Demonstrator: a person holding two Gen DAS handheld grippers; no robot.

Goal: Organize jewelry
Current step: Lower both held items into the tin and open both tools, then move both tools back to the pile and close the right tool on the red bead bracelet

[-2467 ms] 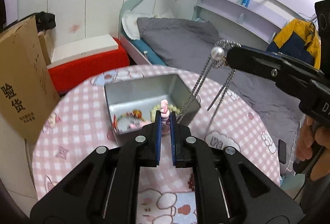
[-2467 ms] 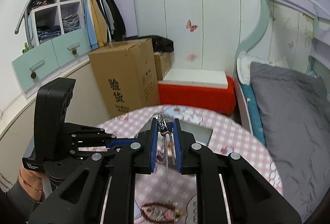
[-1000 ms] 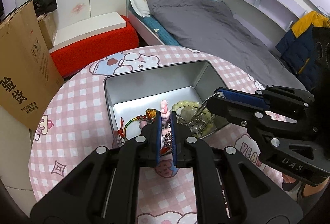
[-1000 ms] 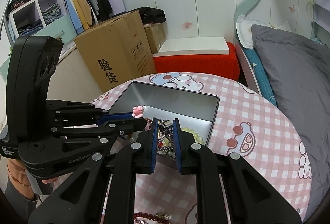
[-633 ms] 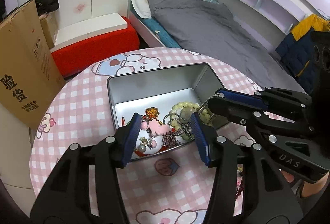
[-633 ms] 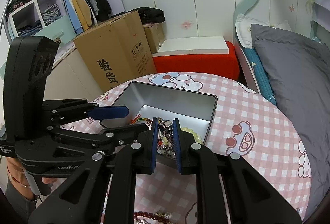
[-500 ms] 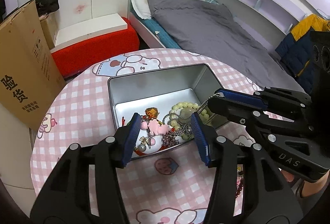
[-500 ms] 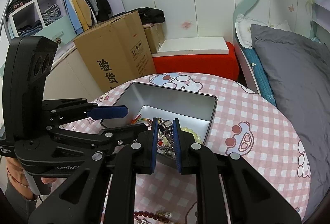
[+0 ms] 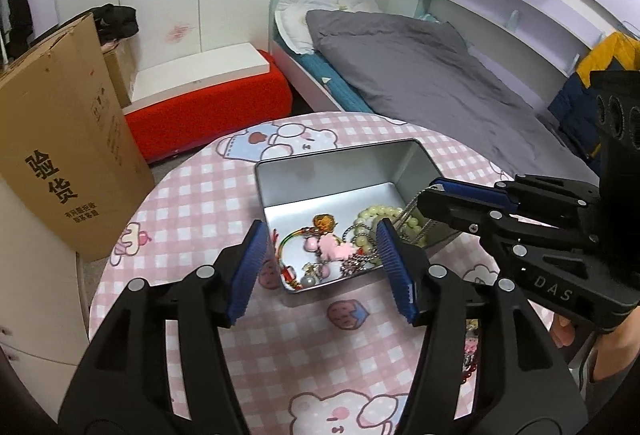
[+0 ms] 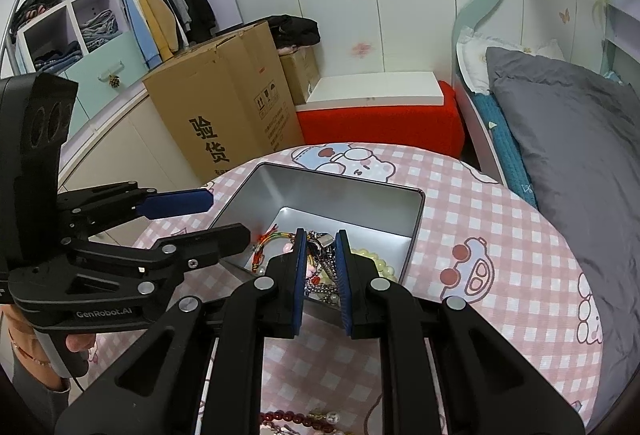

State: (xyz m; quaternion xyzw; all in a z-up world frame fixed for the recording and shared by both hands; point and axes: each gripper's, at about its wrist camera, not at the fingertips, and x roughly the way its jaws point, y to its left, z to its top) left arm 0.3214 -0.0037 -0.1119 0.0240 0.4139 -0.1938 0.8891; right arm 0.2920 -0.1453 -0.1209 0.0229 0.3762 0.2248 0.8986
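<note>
Drop-off under way: left tool point(image 9: 320, 267) is opening, empty, above the tin point(image 9: 340, 171), right tool point(image 10: 322, 267) stays clamped on the silver chain point(image 10: 320, 285), which needs letting go next.

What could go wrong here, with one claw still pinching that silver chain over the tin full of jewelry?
The silver chain pinched in the right claw lies among the bracelets in the metal tin; lifting could snag the green bead bracelet and drag it out.

The left claw is opening just above the pink charm; the charm looks free, but a clinging strand might pull it back up.

More beads lie near the table edge and could get knocked off.
</note>
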